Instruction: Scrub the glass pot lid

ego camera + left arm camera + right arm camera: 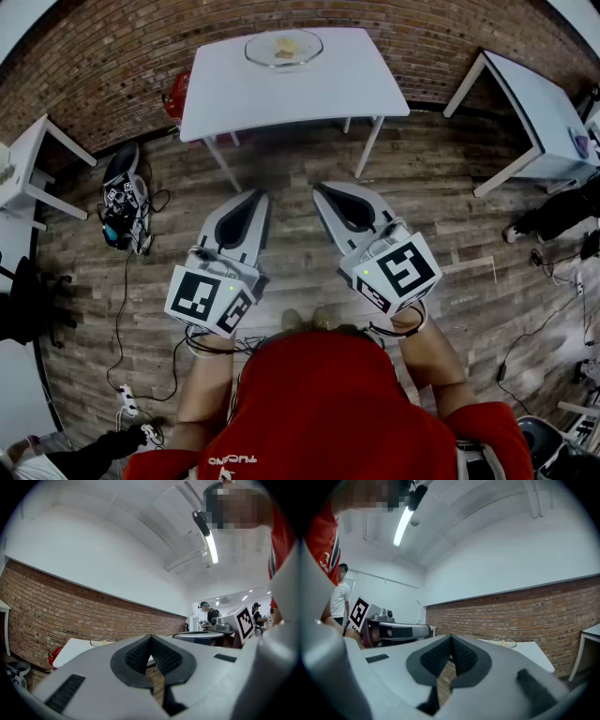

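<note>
Holding nothing: left gripper (251, 197), right gripper (324, 189), jaws closed; one glass lid (306, 52) on middle table (281, 94).

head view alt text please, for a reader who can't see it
A person in a red shirt holds a grey left gripper and a grey right gripper, both shut and empty, above a wooden plank floor. Ahead, a round glass pot lid with something yellowish at its middle lies on a white rectangular table by a red brick wall.

White table (309, 94), glass pot lid (302, 52) lying near its far edge
</note>
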